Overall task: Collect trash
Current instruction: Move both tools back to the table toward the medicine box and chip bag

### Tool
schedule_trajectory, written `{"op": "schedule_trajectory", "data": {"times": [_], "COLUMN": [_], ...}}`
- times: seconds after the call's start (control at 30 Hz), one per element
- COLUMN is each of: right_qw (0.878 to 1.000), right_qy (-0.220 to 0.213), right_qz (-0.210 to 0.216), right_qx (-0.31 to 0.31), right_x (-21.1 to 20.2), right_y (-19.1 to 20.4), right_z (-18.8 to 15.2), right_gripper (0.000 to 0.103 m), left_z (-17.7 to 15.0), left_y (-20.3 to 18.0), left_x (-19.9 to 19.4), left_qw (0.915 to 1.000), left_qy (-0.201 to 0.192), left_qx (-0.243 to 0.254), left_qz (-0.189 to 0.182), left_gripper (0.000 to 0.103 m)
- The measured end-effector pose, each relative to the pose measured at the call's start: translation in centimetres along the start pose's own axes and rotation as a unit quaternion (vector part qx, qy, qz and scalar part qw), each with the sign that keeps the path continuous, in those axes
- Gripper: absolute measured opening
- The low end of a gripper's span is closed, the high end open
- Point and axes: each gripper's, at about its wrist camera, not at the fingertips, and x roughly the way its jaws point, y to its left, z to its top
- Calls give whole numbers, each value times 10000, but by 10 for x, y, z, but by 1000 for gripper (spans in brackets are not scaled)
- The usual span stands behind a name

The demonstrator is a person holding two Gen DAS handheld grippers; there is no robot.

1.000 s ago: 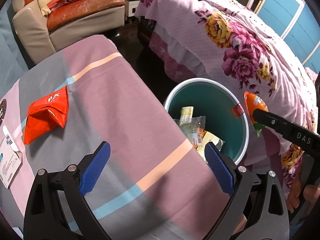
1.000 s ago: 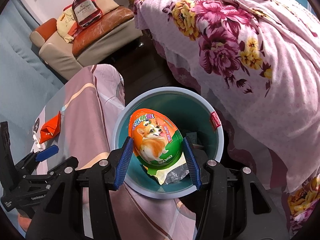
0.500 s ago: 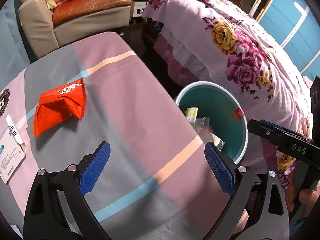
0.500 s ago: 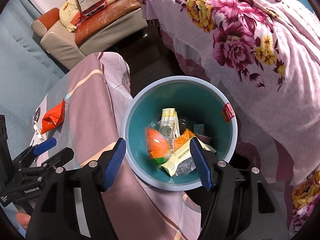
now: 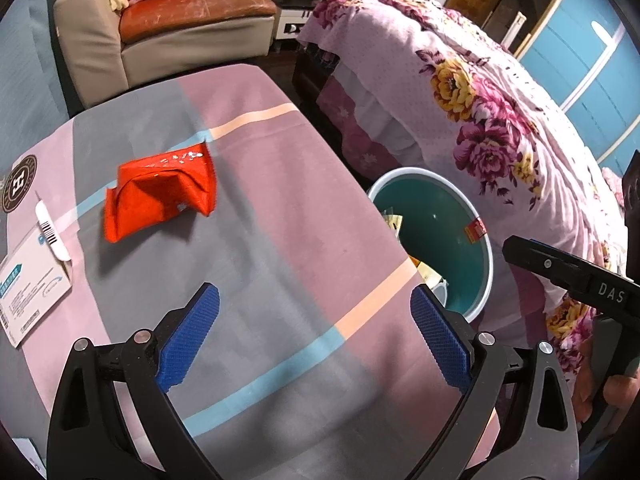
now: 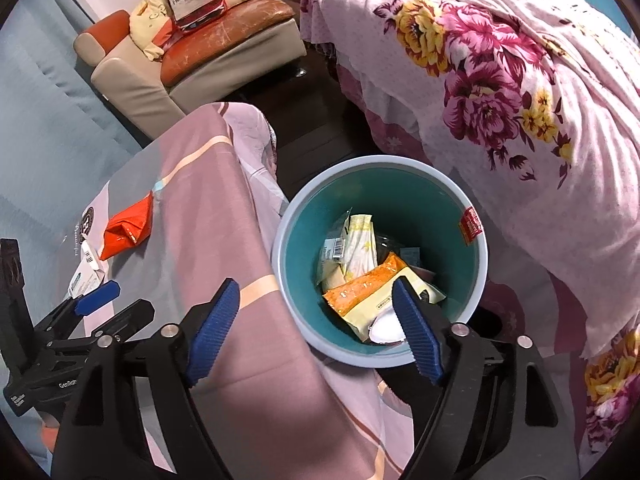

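Note:
A crumpled red wrapper (image 5: 160, 196) lies on the striped tablecloth, also in the right wrist view (image 6: 128, 232). My left gripper (image 5: 314, 336) is open and empty over the cloth, nearer than the wrapper. A teal bin (image 6: 476, 280) with a pale rim stands on the floor beside the table and holds several wrappers (image 6: 372, 276); it also shows in the left wrist view (image 5: 444, 216). My right gripper (image 6: 316, 328) is open and empty above the bin's near rim.
White paper cards (image 5: 32, 280) lie at the table's left edge. A bed with a floral cover (image 6: 500, 80) stands right of the bin. A sofa (image 5: 168, 32) is beyond the table. The table edge drops off beside the bin.
My right gripper opened and let go of the orange egg-shaped packet, which fell into the bin. My left gripper moved toward the red wrapper.

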Motion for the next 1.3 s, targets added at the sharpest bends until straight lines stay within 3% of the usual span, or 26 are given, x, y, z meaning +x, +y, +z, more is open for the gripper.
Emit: {"op": "schedule_trajectory", "data": {"times": [0.4,0.87,0.97,1.2,1.3], "right_qw": [9987,9859,9741,9172,9007], "right_qy": [134,501,595,932,1031], "right_qz": [3,11,-96,-534,-487], "right_qx": [-482,-1599,-2179,-3836,-4191], "right_x": [3,43,59,100,114], "right_y": [56,165,194,245,258], "right_z": [-2,3,7,15,23], "right_gripper": [76,77,77,77,77], "left_z": [-17,-33,-32,-19,-14], "left_y": [50,164,184,223,228], "left_x": [-25,-59,-62,-53,-44], "left_qw": [9994,9948,9934,9912,9907], "left_qy": [-141,-77,-26,213,341], "left_qx": [-267,-281,-109,420,679], "left_qz": [181,975,1145,1239,1130], "left_gripper": [98,98,98,98,98]}}
